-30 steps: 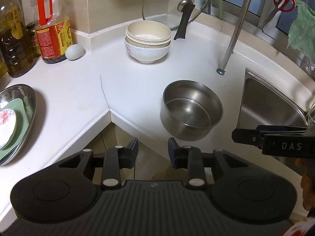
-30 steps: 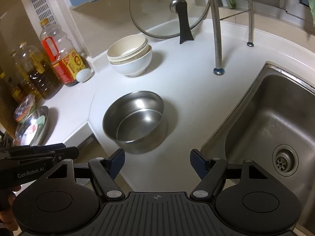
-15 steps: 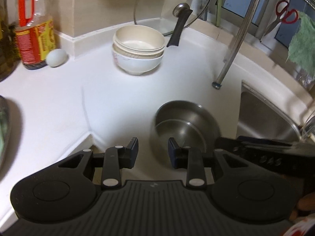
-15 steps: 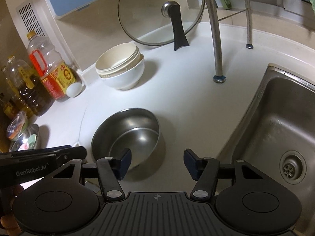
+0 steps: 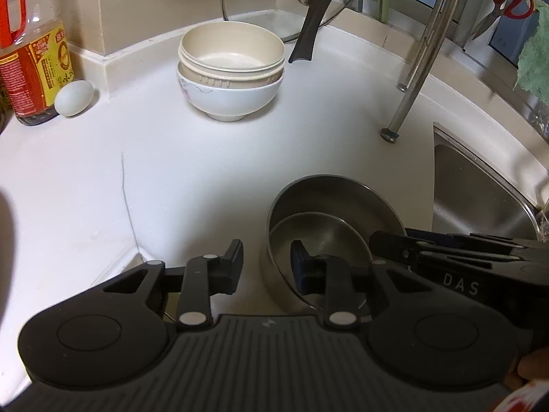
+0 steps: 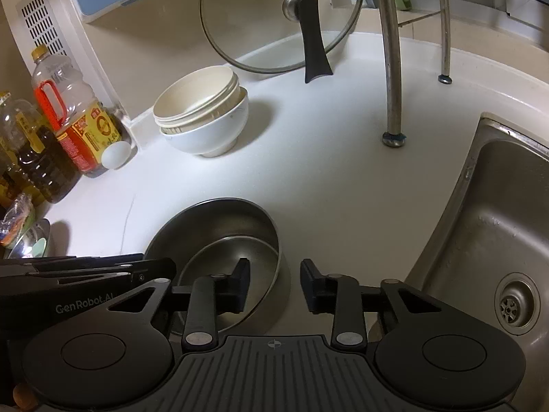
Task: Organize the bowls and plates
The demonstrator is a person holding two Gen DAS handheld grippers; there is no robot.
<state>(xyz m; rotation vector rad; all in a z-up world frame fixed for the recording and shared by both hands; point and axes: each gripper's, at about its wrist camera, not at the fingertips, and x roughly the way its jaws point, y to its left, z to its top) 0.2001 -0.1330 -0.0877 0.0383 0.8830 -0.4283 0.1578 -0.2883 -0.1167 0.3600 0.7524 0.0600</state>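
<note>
A steel bowl [image 5: 329, 219] [image 6: 223, 230] stands near the front edge of the white counter [image 5: 206, 158]. My left gripper [image 5: 266, 262] is open and straddles its left wall, right finger inside. My right gripper [image 6: 273, 283] is open and straddles its right wall, left finger inside. Neither has closed on it. A stack of cream and white bowls [image 5: 231, 68] [image 6: 202, 113] stands at the back by the wall.
A glass lid with a black handle [image 6: 308, 34] leans on the back wall. Oil bottles [image 6: 68, 116] and an egg [image 5: 73, 98] stand at the left. A steel sink [image 6: 497, 240] lies to the right, with rack legs [image 6: 393, 68] behind it.
Both grippers have come forward and down onto the steel bowl from either side. The right gripper's opening has narrowed. The plates at far left have left the left wrist view.
</note>
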